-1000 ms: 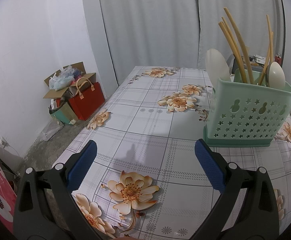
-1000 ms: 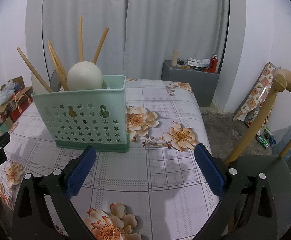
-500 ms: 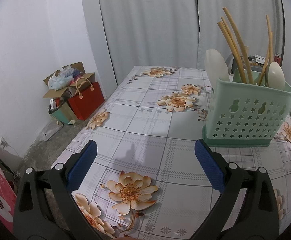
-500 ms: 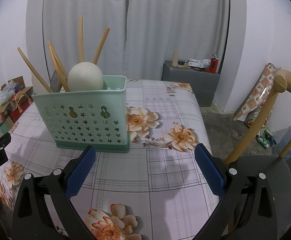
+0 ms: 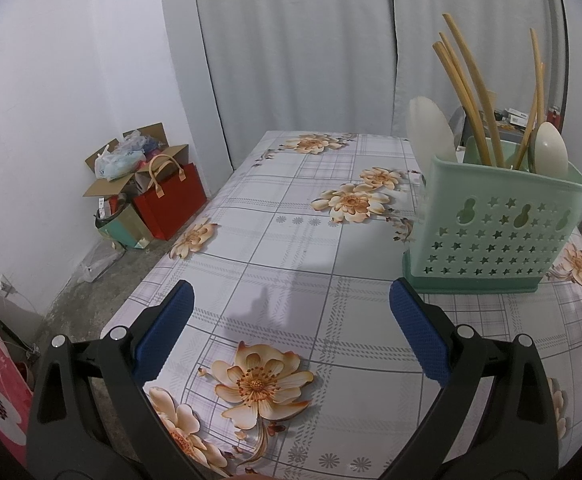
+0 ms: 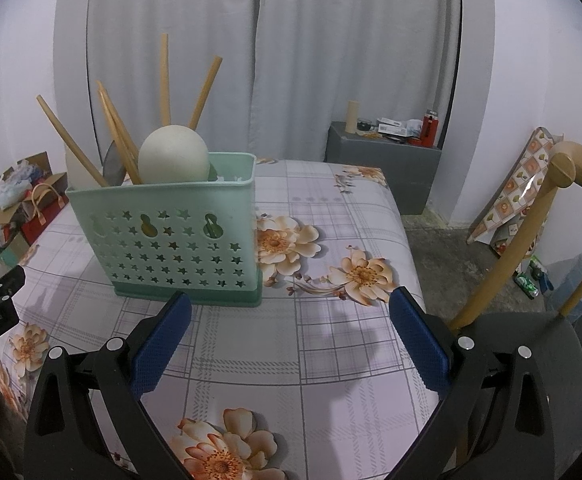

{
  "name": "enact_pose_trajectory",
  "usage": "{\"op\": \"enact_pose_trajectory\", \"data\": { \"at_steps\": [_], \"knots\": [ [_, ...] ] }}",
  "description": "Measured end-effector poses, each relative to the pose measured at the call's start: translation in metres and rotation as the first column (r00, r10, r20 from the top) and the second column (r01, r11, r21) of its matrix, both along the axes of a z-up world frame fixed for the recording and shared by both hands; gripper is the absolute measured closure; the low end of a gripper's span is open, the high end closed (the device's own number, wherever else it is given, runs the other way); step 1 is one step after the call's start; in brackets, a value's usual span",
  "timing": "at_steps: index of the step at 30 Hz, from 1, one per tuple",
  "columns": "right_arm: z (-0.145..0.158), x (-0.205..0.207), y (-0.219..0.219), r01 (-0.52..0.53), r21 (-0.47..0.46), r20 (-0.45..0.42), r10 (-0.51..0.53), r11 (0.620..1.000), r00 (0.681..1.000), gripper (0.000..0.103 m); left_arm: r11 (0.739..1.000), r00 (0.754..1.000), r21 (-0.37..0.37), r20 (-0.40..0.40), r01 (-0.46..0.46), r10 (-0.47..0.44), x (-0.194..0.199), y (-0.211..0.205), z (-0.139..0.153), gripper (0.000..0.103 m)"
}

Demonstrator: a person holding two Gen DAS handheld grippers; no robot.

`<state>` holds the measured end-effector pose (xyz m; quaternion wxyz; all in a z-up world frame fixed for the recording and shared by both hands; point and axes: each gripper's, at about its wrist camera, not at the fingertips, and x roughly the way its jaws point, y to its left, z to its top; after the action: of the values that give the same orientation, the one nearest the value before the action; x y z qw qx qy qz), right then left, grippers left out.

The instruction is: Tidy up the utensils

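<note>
We hold both hand-held grippers, left point(image 5: 291, 324) and right point(image 6: 290, 330), spread wide and empty. The utensil holder point(image 6: 167, 236) stands mid-desk, full; a careless bump could topple it.

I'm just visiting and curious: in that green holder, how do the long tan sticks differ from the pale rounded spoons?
The chopsticks are thin, straight and tan; the spoons show broad, rounded, off-white bowls. The chopsticks rise high above the green holder and fan out at different angles, while the spoons poke only a little above its rim. Both stand inside the holder, touched by neither tool.
</note>
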<state>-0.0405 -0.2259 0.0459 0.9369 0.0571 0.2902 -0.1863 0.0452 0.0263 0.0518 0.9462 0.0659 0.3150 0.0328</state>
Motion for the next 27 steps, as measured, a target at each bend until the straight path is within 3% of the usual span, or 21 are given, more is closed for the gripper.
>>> {"op": "enact_pose_trajectory", "data": {
  "at_steps": [27],
  "knots": [
    [-0.0009,0.0017,0.0024,-0.004,0.004,0.000,0.004,1.000,1.000,0.007,1.000,1.000,-0.002,-0.006,0.002,-0.002,-0.0006,-0.0021,-0.0033,0.009]
  ]
}}
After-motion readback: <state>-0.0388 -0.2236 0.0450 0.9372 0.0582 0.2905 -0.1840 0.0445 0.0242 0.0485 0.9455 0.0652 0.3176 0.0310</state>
